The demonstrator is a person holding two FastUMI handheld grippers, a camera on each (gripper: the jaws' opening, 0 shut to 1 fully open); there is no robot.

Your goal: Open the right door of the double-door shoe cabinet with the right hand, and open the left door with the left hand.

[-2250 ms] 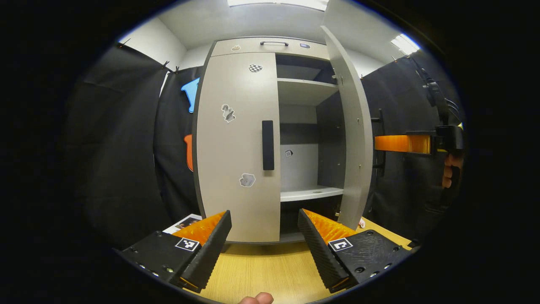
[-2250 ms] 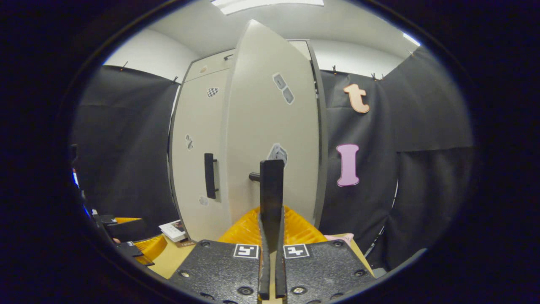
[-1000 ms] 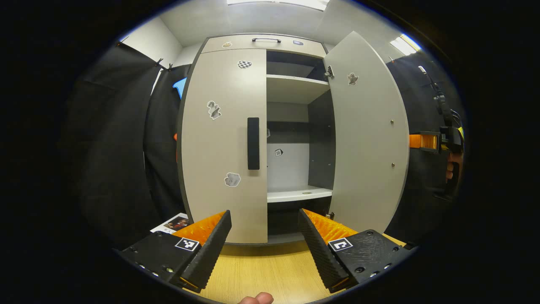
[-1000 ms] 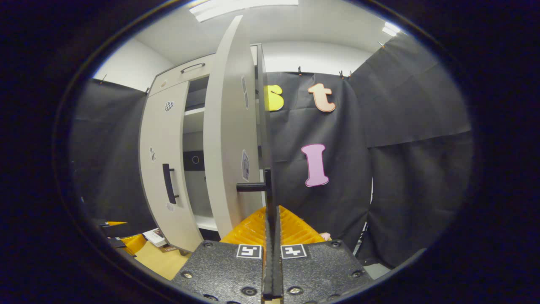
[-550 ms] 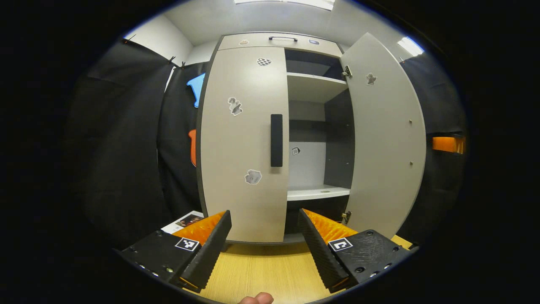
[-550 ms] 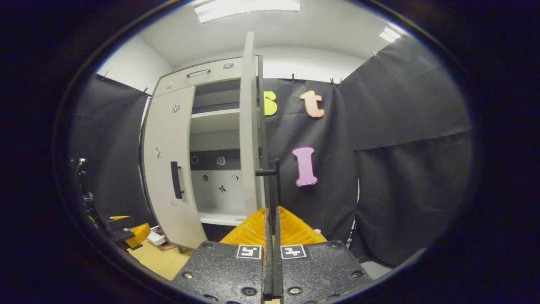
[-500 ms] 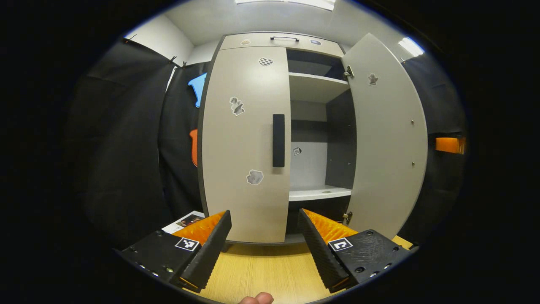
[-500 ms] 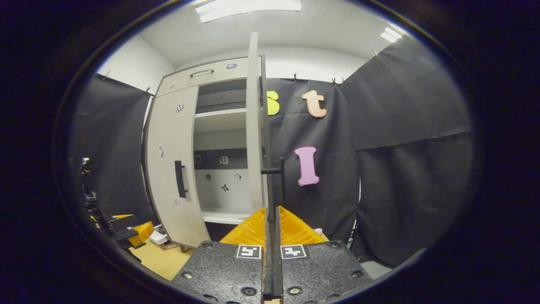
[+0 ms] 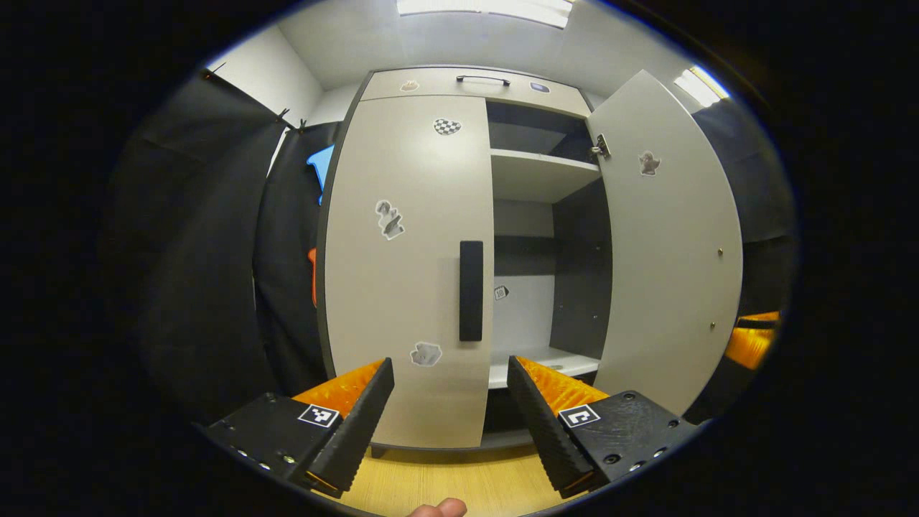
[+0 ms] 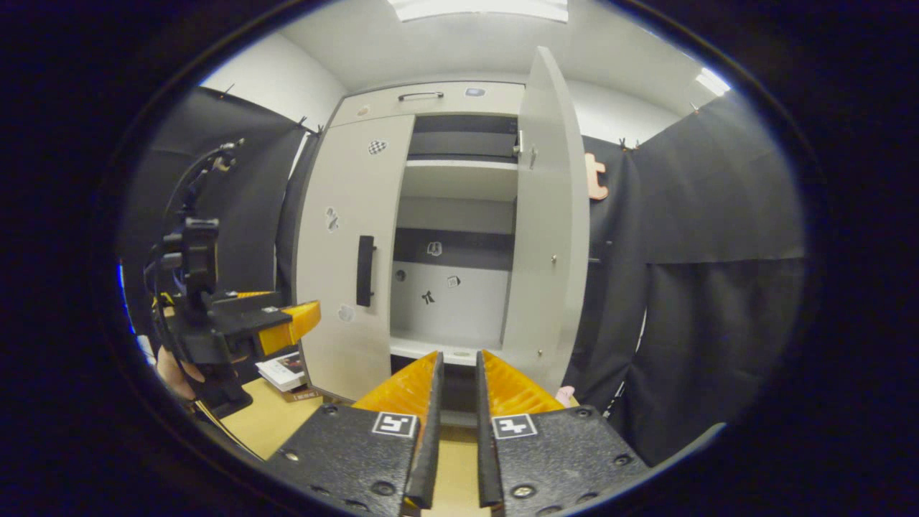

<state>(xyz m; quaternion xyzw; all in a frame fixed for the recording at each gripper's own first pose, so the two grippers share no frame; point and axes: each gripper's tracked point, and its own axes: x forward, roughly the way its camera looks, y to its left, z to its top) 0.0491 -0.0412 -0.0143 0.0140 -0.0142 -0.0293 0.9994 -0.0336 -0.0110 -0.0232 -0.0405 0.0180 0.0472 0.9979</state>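
Note:
The pale shoe cabinet (image 9: 402, 237) fills the left gripper view. Its left door (image 10: 352, 251) is closed, with a dark vertical handle (image 9: 471, 291) near the inner edge. The right door (image 9: 671, 244) stands swung wide, showing shelves inside. My left gripper (image 9: 449, 360) is open, short of the left door and just below its handle, holding nothing. My right gripper (image 10: 459, 355) faces the open compartment, its fingers slightly parted and empty, apart from the right door (image 10: 549, 222). In the right gripper view the left gripper (image 10: 287, 323) appears at the left, held by a hand (image 10: 172, 373).
The cabinet stands on a wooden table (image 9: 445, 481). A booklet (image 10: 283, 370) lies by the cabinet's left foot and a small pink item (image 10: 566, 393) by the right door's foot. A drawer with a handle (image 10: 420, 95) tops the cabinet. Black cloth walls stand on both sides.
My right gripper let go of the right door's handle, parted its fingers and turned back toward the cabinet. The right door stays wide. My left gripper moved slightly nearer the left door.

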